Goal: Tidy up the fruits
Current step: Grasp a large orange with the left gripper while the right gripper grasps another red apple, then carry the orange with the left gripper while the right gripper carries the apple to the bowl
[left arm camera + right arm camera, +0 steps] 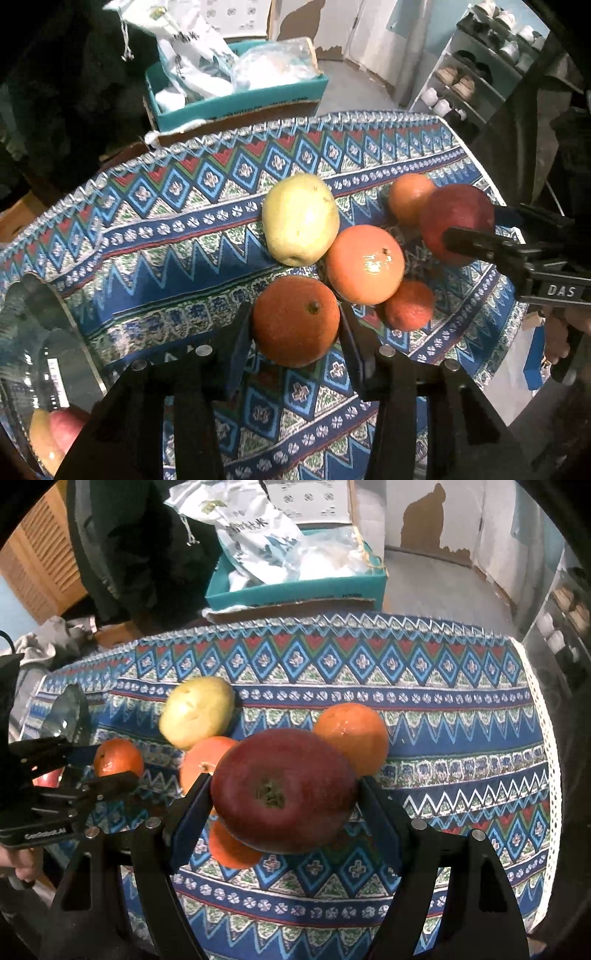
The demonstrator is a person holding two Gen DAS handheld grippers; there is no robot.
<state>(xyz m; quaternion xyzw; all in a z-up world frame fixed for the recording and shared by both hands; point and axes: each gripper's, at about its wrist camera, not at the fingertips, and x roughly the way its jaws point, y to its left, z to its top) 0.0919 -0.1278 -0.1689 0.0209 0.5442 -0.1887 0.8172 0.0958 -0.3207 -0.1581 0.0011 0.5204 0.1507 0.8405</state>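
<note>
My left gripper (295, 325) is shut on a rough orange (295, 320), which also shows in the right wrist view (118, 757). My right gripper (284, 797) is shut on a dark red apple (284, 790), which shows at the right in the left wrist view (456, 221). On the patterned cloth (166, 258) lie a yellow-green pear (301, 218), a large smooth orange (365, 264), a small orange (410, 304) and another orange (408, 197). A glass bowl (40, 350) at the left holds a red-yellow apple (55, 432).
A teal box (240, 99) with plastic bags stands behind the table. A shoe rack (480, 66) is at the far right. The table's lace edge (546, 738) runs down the right side.
</note>
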